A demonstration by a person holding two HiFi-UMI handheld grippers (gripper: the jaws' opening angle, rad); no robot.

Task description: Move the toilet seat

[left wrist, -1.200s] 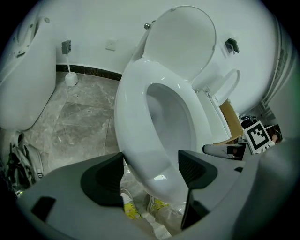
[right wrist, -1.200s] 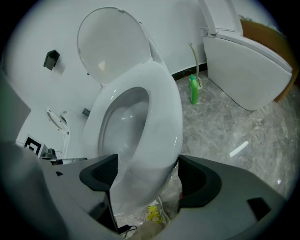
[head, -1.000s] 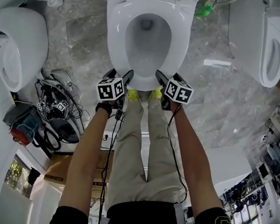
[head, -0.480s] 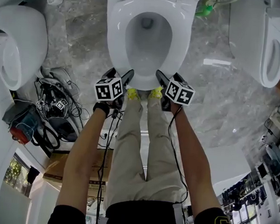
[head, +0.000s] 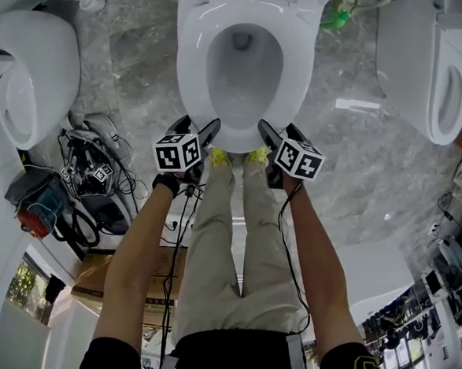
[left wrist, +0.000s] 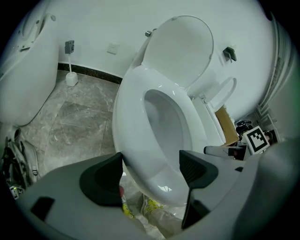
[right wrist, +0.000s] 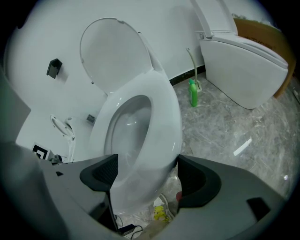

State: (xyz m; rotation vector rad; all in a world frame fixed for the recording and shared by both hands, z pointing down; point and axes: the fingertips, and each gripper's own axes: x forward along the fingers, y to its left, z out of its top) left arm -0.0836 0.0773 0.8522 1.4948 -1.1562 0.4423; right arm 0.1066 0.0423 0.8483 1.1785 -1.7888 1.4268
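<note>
Left hand-held gripper [head: 200,125] and right hand-held gripper [head: 277,128] gape wide at glossy oval toilet seat [head: 191,59] (smooth white, apparently untouched).

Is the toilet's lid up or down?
Up. The lid stands upright at the back, while the seat lies flat below it.

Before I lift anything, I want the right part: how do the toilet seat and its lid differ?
The toilet seat lies flat on the bowl; the lid stands upright. The seat is an open ring; the lid is solid. Both are white.
</note>
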